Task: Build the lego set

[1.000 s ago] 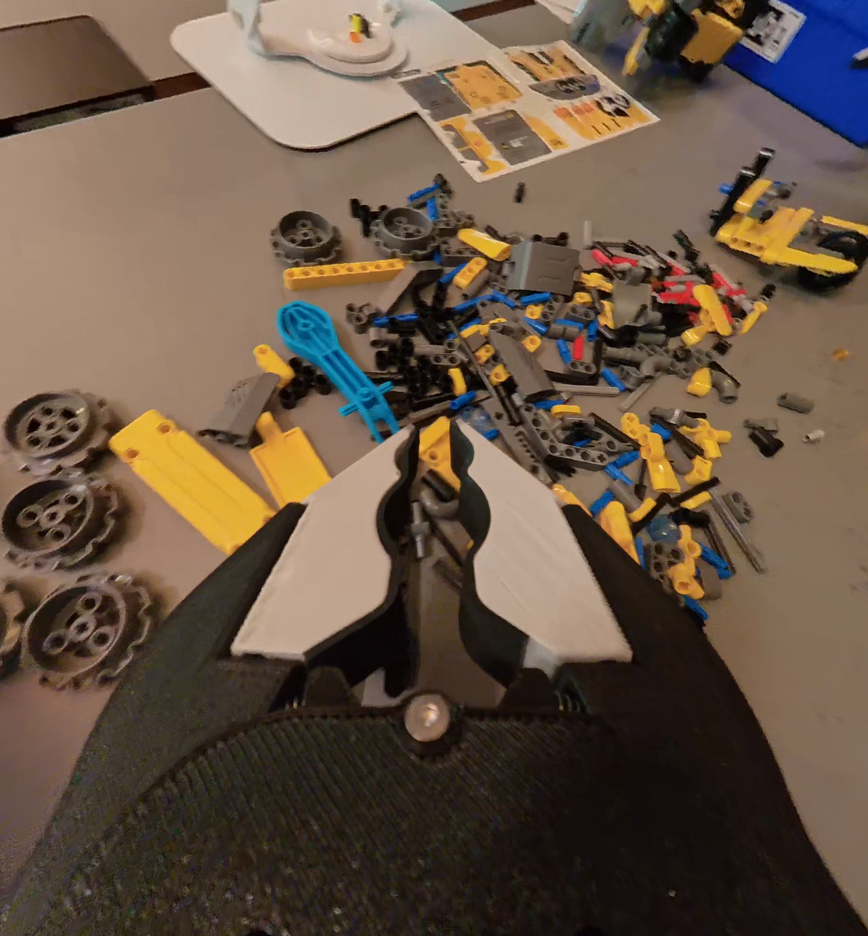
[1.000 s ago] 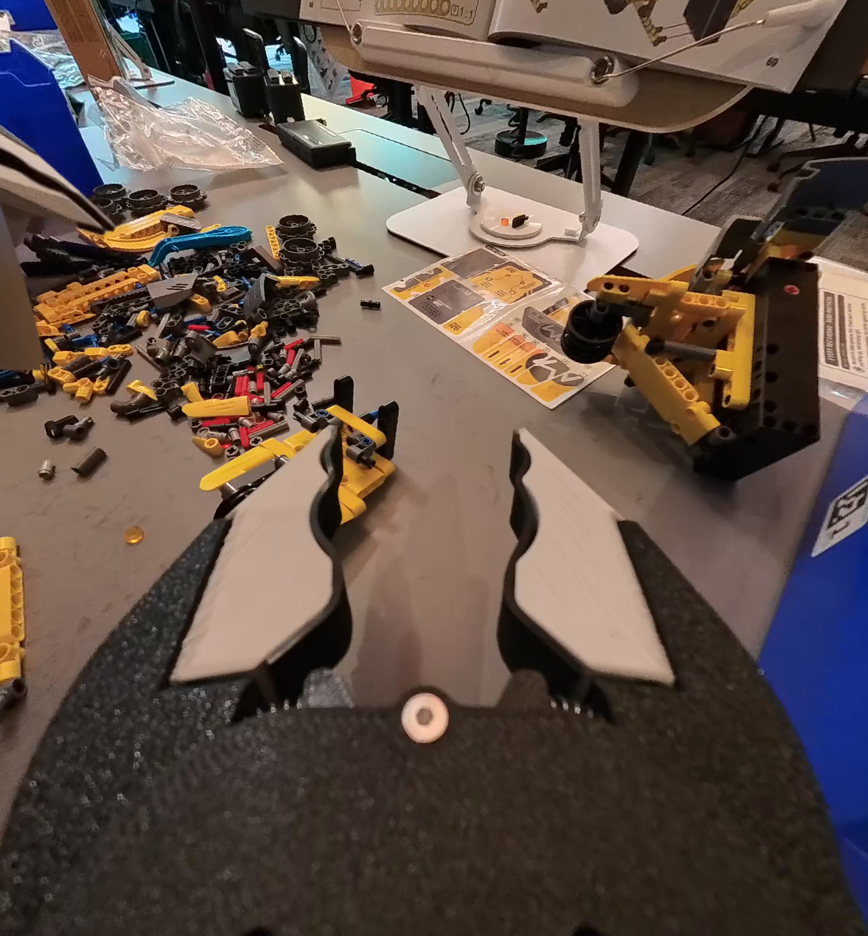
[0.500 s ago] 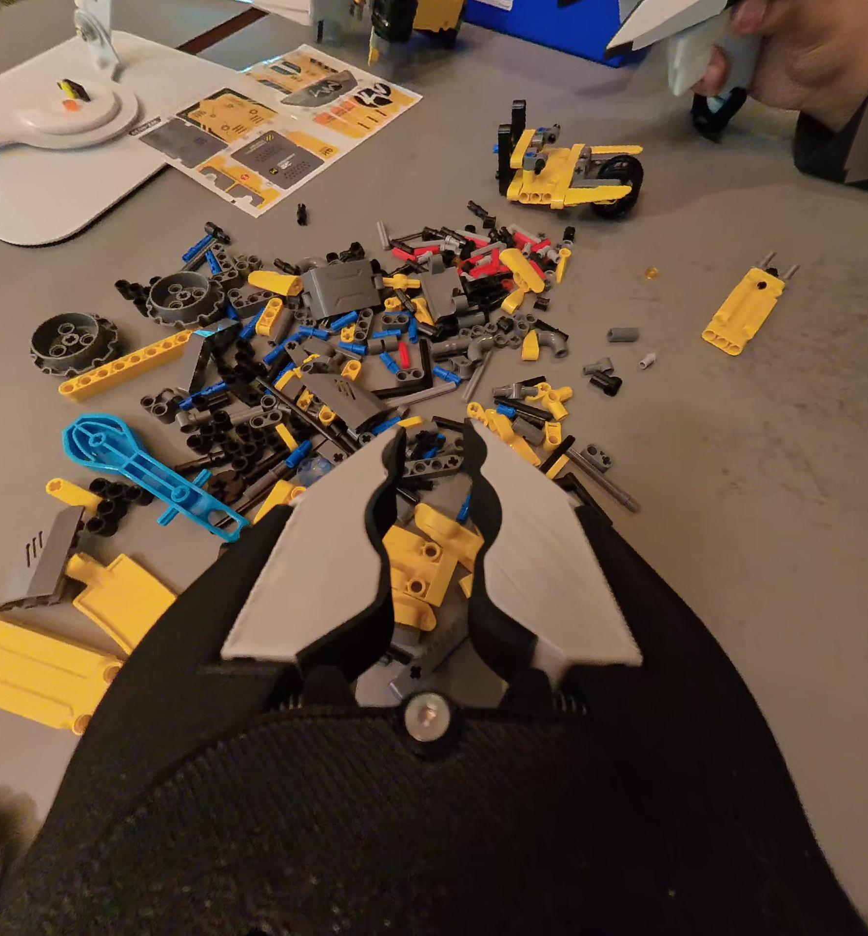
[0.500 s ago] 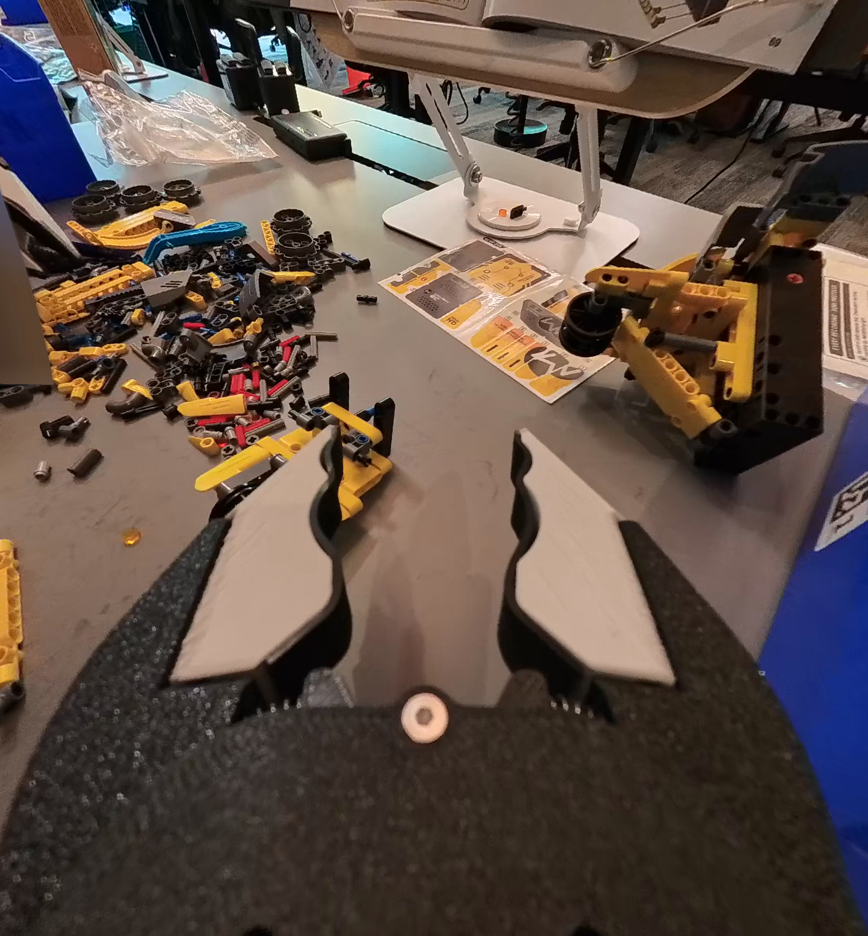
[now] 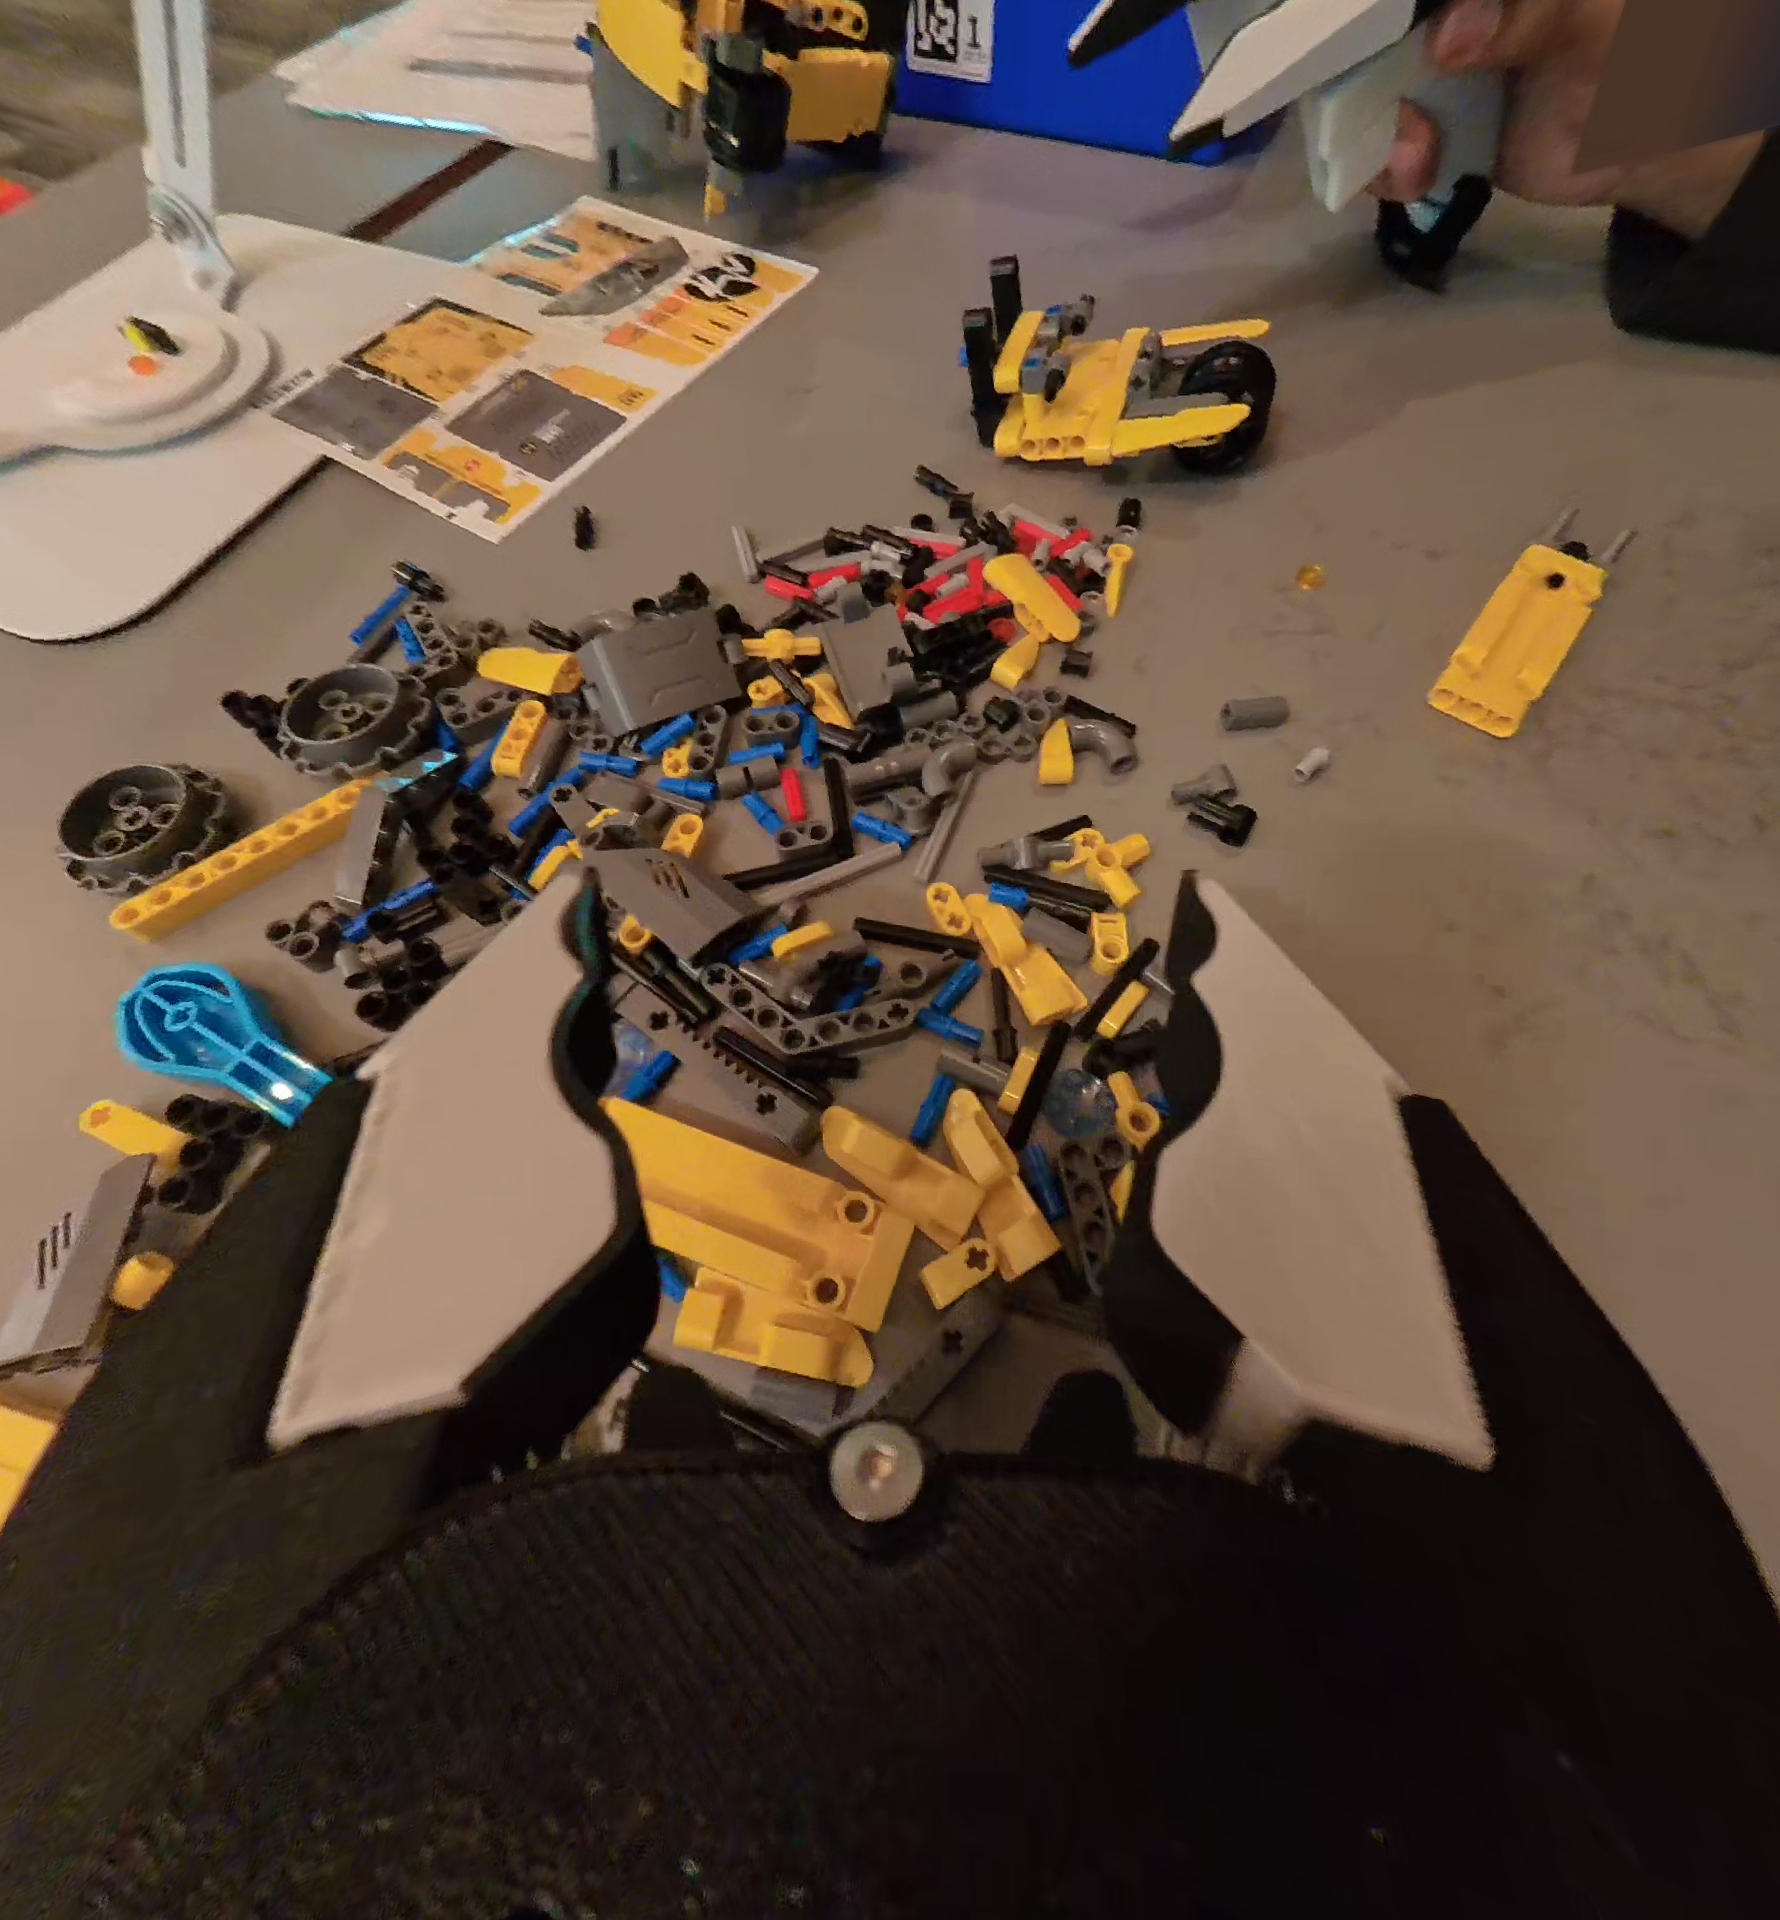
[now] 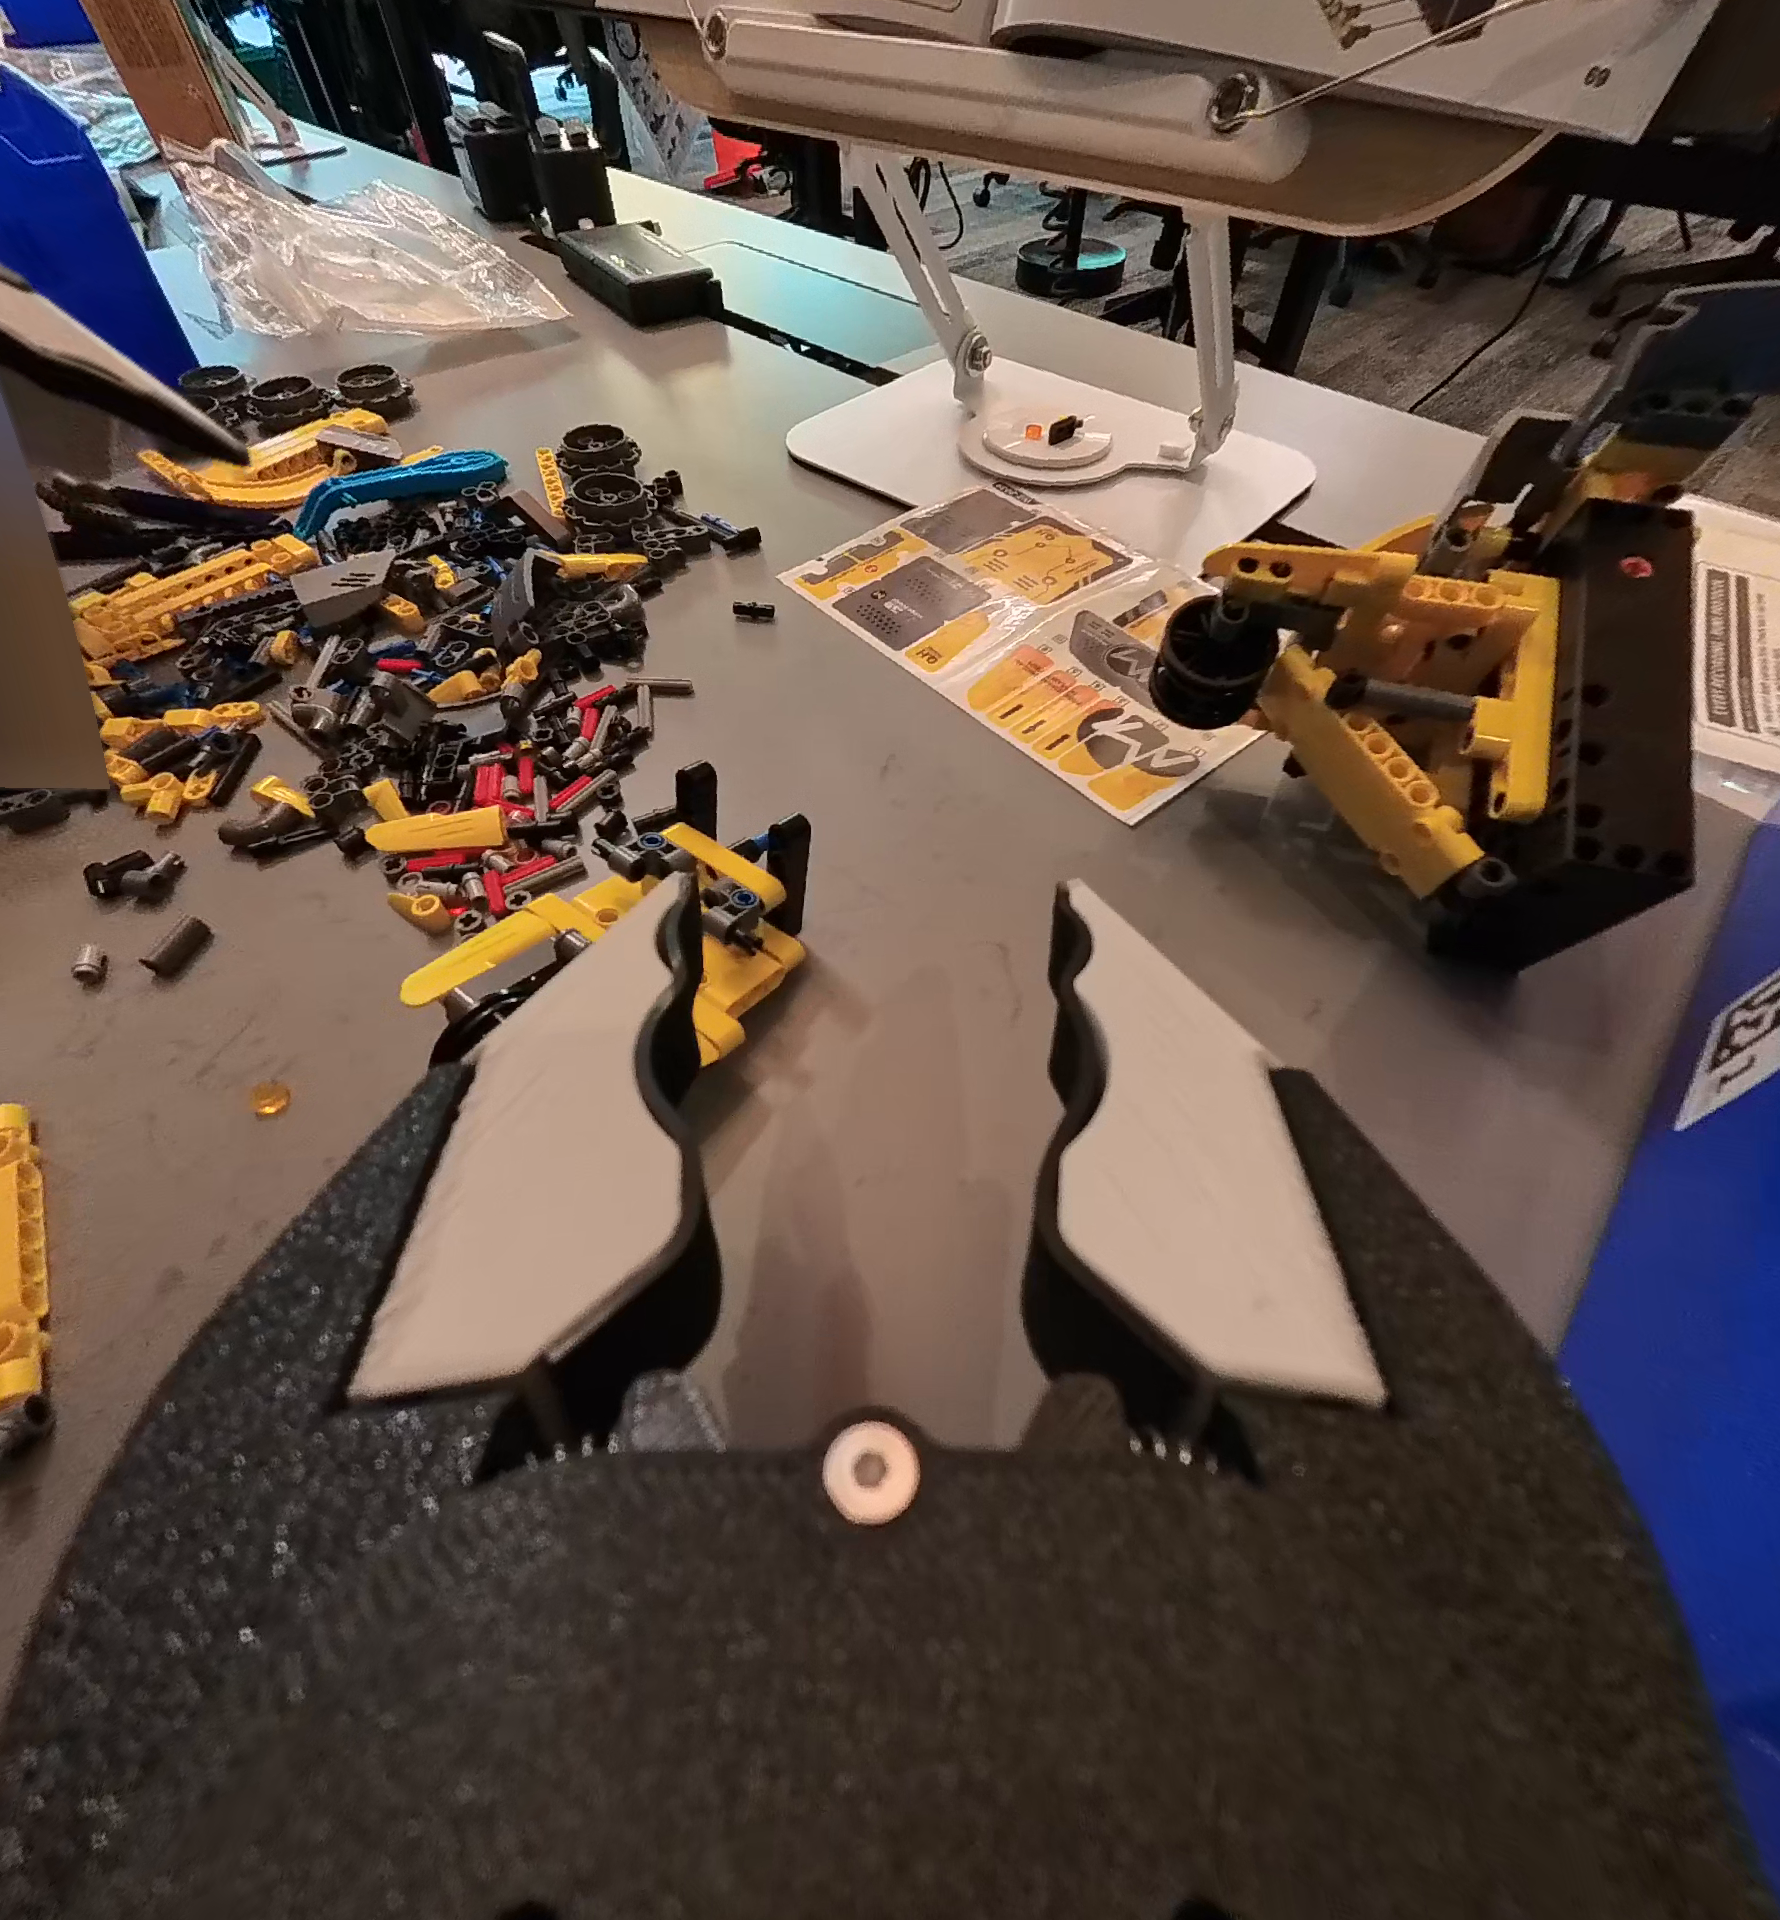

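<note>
My left gripper (image 5: 881,904) is wide open and empty, low over a pile of small yellow, black, grey, blue and red building parts (image 5: 813,748). Yellow panel pieces (image 5: 761,1216) lie on the table between its fingers. My right gripper (image 6: 875,904) is open and empty above the bare grey table (image 6: 917,790). Its left finger is just in front of a small yellow wheeled sub-assembly (image 6: 751,956), which also shows in the left wrist view (image 5: 1104,395). A hand holds the right gripper (image 5: 1125,94) at the top right of the left wrist view.
A larger yellow and black model (image 6: 1488,727) stands at the right, next to a blue box (image 6: 1748,1351). A sticker sheet (image 5: 553,364) and a white stand base (image 5: 107,416) lie beyond the pile. A loose yellow panel (image 5: 1509,634) lies right of it, and grey wheels (image 5: 346,717) and a blue tool (image 5: 200,1029) on its left side. There is about 30 cm between the tips of the two grippers.
My left gripper has swung to the right across the pile and its jaws have spread from nearly shut to wide open. The right gripper has barely moved and stays open.
</note>
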Action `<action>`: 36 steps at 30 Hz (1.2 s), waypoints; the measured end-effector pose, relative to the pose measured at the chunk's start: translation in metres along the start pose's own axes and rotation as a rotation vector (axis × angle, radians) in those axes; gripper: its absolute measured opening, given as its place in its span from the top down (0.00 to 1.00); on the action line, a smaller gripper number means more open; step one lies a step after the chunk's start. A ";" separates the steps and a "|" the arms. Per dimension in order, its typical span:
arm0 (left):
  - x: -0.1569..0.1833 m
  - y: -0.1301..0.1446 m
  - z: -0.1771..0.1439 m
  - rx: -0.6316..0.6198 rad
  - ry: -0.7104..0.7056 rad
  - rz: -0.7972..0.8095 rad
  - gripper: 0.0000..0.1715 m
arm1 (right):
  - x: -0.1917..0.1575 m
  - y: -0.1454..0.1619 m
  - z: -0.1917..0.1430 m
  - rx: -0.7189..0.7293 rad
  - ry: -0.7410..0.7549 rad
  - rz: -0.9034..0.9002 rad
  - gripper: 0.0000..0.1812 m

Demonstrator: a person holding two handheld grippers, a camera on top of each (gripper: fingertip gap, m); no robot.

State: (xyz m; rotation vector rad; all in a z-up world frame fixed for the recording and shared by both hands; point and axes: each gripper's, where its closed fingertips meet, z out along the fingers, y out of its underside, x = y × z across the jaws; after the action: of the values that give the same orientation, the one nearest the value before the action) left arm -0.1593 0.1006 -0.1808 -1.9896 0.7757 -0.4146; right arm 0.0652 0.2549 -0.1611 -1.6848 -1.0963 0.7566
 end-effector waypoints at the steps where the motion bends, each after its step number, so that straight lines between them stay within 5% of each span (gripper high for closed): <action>1: -0.001 -0.001 0.000 0.005 -0.007 -0.005 0.36 | 0.000 0.000 0.000 0.000 0.000 0.000 0.63; 10: -0.009 -0.001 0.000 0.004 -0.050 -0.034 0.31 | 0.000 0.000 0.000 -0.003 -0.002 -0.001 0.63; 26: -0.038 0.006 -0.008 -0.018 -0.196 -0.071 0.81 | -0.002 0.002 0.001 -0.016 0.002 -0.027 0.63; 36: -0.032 0.023 0.004 -0.117 -0.170 -0.061 0.72 | -0.003 0.003 0.001 -0.018 0.002 -0.031 0.63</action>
State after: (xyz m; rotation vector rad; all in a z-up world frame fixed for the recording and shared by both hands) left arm -0.1887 0.1165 -0.2019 -2.1302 0.6464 -0.2362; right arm 0.0643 0.2521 -0.1637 -1.6801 -1.1283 0.7273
